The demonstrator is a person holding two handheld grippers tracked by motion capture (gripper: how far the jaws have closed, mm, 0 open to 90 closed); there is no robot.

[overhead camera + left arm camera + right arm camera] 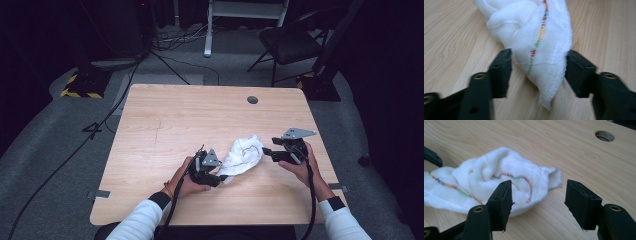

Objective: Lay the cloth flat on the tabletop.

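My left tongs straddle the near corner of the white cloth — jaws apart, pads beside its edges, not yet pinching. My right tongs stand open just short of the cloth, crumpled mid-table.

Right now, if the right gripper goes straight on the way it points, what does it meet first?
Probably the white cloth: the right gripper has open jaws aimed at its near edge, though depth is unclear.

Crumpled white cloth on table
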